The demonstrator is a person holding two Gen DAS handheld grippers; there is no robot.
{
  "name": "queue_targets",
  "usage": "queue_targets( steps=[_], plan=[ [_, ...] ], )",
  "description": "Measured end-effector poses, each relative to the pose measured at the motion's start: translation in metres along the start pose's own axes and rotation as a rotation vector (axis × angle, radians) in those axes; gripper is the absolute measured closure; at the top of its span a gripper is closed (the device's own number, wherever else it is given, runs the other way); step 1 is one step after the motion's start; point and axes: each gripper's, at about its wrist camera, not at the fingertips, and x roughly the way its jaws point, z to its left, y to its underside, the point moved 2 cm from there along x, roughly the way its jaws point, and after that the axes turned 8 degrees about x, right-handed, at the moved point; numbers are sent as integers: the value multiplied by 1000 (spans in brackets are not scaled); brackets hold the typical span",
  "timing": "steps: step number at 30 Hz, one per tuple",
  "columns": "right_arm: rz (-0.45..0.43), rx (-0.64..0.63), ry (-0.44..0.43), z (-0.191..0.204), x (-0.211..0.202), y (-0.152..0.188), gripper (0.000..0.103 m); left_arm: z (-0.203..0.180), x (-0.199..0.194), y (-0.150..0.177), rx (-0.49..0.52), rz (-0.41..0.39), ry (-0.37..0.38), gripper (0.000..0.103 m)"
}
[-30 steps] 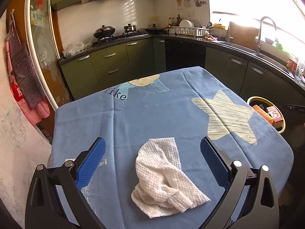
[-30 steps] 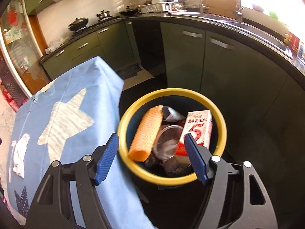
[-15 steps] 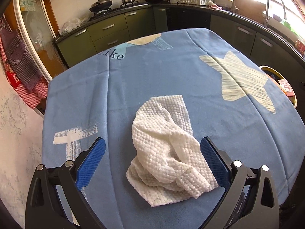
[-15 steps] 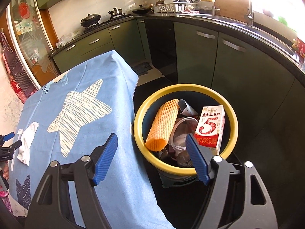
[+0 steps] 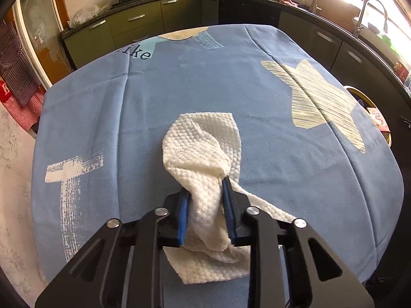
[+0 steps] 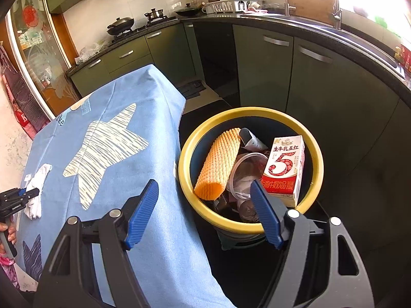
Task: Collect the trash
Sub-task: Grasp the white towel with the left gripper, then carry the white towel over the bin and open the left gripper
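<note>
While the crumpled paper towel (image 5: 203,154) on the blue-clothed counter (image 5: 154,102) is being pinched by the just-closing left tongs (image 5: 205,192), only one fold is being caught, so slippage is being risked before the bin (image 6: 250,227), above which the right tongs (image 6: 205,192) are being held apart.

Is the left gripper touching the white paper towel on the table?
Touching. The left wrist view shows the left gripper, jaws just closed, with both blue pads pressed against the bunched paper towel between them.
</note>
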Motion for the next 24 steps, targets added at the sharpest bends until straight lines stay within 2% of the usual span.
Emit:
queue_targets(
  steps=[6, 13, 19, 24],
  plan=[
    [-6, 7, -3, -1, -2, -1, 33, -16, -27, -9, 61, -48, 27, 91],
    [-60, 41, 28, -18, -22, -3, 33, -66, -72, -43, 199, -146, 87, 91],
    [-101, 109, 72, -54, -37, -1, 32, -133, -95, -94, 336, -225, 212, 91],
    [-100, 163, 95, -84, -39, 7, 32, -199, -86, -136, 443, -248, 289, 91]
  ],
)
